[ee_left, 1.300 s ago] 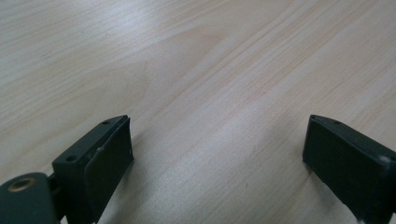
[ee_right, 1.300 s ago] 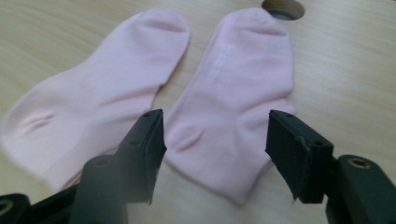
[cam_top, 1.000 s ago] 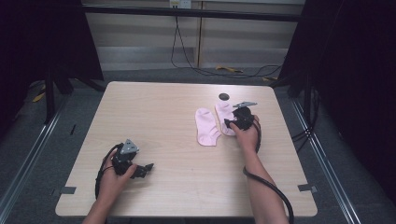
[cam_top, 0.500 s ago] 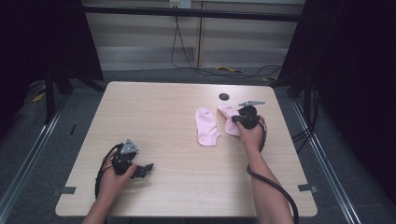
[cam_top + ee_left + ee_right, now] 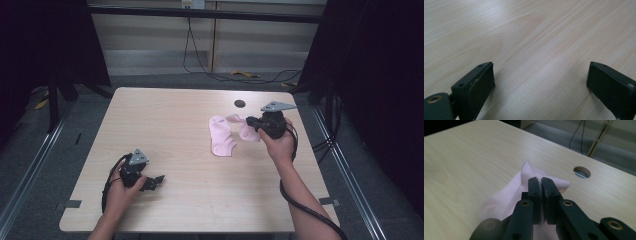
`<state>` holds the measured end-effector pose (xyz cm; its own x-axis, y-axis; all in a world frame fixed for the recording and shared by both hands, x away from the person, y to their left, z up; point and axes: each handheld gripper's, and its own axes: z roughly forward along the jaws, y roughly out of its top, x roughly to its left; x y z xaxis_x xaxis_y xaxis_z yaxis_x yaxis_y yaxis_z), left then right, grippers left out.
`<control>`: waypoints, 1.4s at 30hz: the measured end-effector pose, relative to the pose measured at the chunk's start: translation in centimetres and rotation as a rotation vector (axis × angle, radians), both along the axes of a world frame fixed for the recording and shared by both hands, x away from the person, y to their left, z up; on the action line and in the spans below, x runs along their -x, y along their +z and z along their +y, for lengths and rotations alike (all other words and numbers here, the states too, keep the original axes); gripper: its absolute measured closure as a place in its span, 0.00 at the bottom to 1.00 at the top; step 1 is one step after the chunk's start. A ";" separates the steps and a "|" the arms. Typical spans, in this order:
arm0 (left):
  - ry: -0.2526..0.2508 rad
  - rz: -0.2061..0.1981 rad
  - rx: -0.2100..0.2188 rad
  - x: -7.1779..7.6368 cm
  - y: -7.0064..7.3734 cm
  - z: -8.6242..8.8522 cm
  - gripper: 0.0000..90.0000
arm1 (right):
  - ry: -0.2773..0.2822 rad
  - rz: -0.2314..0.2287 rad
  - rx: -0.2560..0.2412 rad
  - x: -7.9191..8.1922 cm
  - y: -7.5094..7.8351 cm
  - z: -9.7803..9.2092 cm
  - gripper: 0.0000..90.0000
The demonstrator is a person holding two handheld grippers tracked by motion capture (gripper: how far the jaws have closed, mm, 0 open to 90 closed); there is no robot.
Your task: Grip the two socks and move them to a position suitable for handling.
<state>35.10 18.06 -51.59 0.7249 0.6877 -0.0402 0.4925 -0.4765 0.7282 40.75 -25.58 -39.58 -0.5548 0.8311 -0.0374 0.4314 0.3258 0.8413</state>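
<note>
**A:** Dark room, black curtains both sides, pale wood table (image 5: 190,200) in the middle of the high view with a cable hole (image 5: 240,103) toward its far edge. Two pink socks right of centre. The right tool (image 5: 251,123) has its jaws pressed together on a fold of the right-hand sock (image 5: 247,131); in the right gripper view the fabric peaks up just ahead of the tips.

**B:** Yeah, and the other sock (image 5: 221,137) lies flat just beside it, to the left, maybe touching at the cuff, hard to say. How do you reckon it handles?

**A:** Light, floppy, no stiffness at all. It'll drape and trail off whatever edge you pinch. I'd take it near the cuff or toe so the rest hangs straight. Not fragile, not slippery on that wood.

**B:** Anything in the way?

**A:** Not really. The neighbouring sock is the one risk, a dragged end could catch it. The hole is near but apart. The left tool (image 5: 159,179) rests low at the lower left of the frame, jaws spread wide over bare wood, well apart from both socks.
</note>
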 end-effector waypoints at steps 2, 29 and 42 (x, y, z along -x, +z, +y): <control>0.000 0.000 0.000 0.0 0.0 0.0 0.08 | 0.035 -0.004 -0.028 0.8 0.6 0.5 0.96; 0.000 -0.001 0.000 0.0 0.0 0.0 0.08 | 0.212 0.071 -0.015 9.2 -5.6 4.8 0.63; 0.000 0.000 -0.001 0.0 0.0 0.0 0.08 | -0.016 0.108 0.056 -0.6 -7.6 7.4 0.55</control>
